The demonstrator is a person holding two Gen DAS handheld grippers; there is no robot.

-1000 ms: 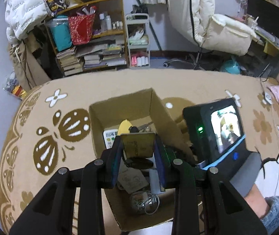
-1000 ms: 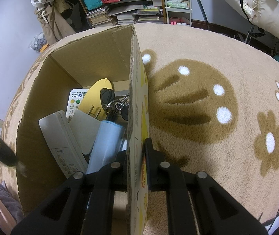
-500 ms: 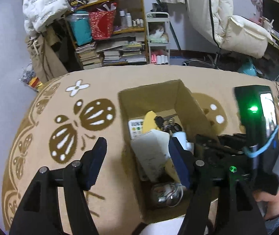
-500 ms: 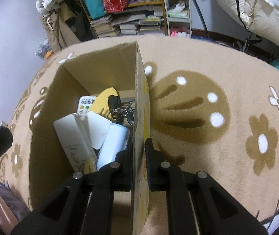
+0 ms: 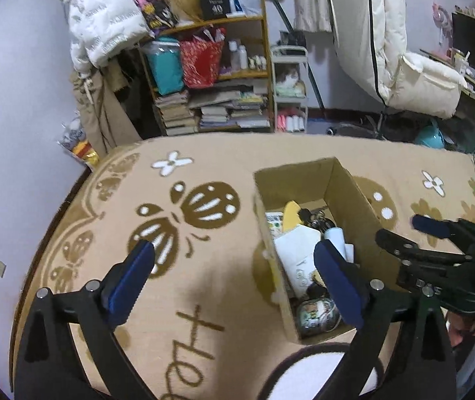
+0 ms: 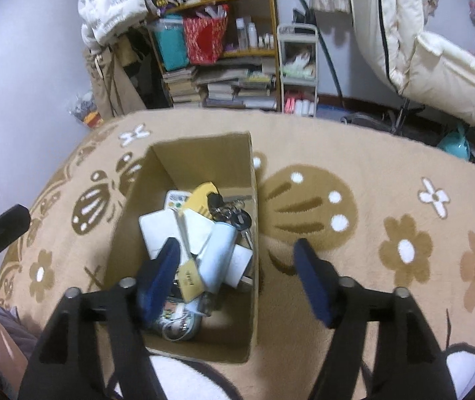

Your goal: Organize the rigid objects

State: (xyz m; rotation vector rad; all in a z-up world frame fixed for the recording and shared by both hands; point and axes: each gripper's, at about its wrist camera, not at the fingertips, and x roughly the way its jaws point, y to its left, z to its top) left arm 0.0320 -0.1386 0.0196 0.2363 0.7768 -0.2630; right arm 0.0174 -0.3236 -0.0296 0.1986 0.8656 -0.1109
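An open cardboard box (image 5: 297,183) stands on the patterned carpet, filled with small rigid items. In the right wrist view the box (image 6: 204,160) holds a white remote (image 6: 177,200), a yellow piece (image 6: 200,196), a bunch of keys (image 6: 234,215), a pale blue tube (image 6: 219,253) and a tan card (image 6: 190,280). My left gripper (image 5: 234,256) hovers open above the box's left wall, holding nothing. My right gripper (image 6: 235,250) is open too, its fingers straddling the box's right wall without touching it. A round tin (image 5: 317,311) lies at the box's near end.
A cluttered bookshelf (image 5: 210,76) and a small white cart (image 5: 289,90) stand against the far wall. A cream office chair (image 5: 417,80) is at the back right. A white patch of the carpet (image 6: 187,380) lies just in front of the box.
My left gripper let the tan card go into the box, opened wide and drew back up and left. My right gripper released the box's right wall, opened and rose.
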